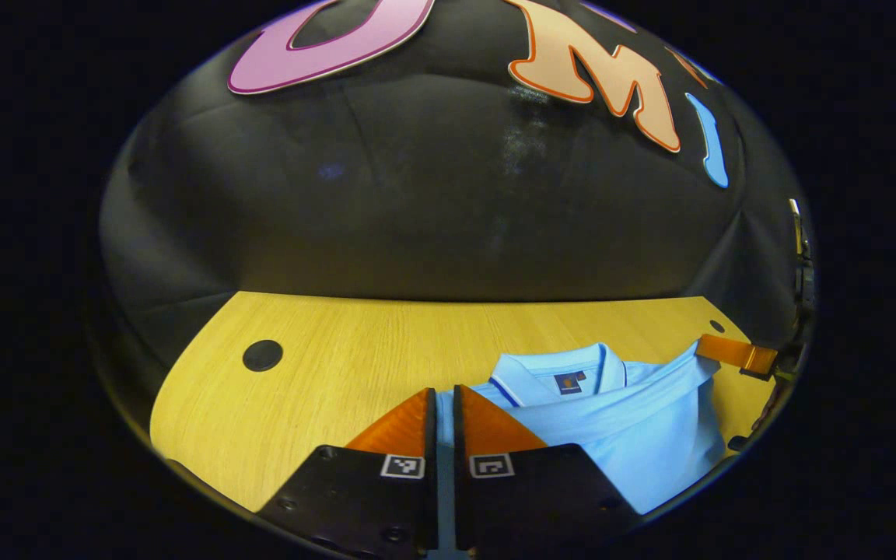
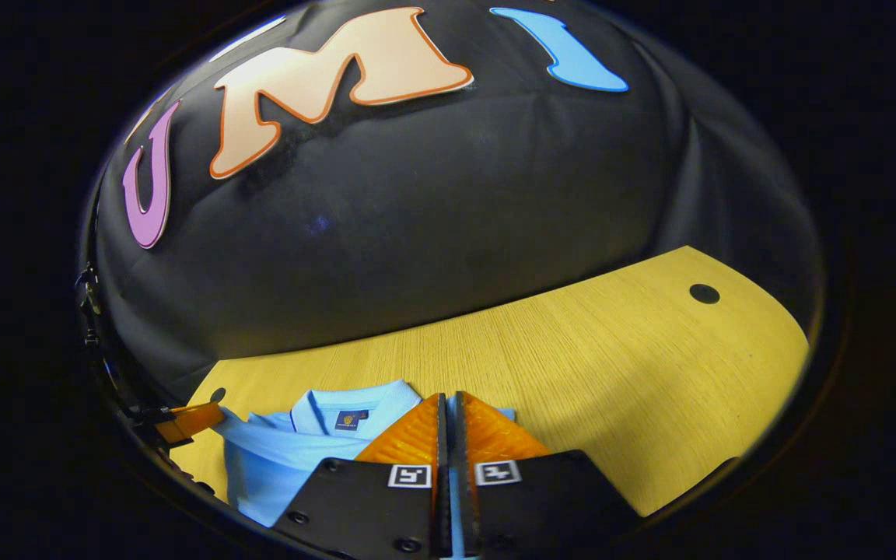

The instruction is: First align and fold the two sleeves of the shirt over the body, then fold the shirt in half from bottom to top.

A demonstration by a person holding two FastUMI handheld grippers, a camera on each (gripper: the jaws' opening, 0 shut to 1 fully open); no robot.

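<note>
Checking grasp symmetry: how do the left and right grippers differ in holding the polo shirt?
The left gripper has the polo shirt spreading to its right; the right gripper, to its left. The left gripper sits level with the table; the right gripper is tilted. Both are shut on the polo shirt.

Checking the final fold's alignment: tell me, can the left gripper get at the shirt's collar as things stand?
Probably yes. The left gripper is pinching a strip of the light blue shirt, and the collar lies just beyond its fingers with nothing over it. It would have to let go first.
</note>
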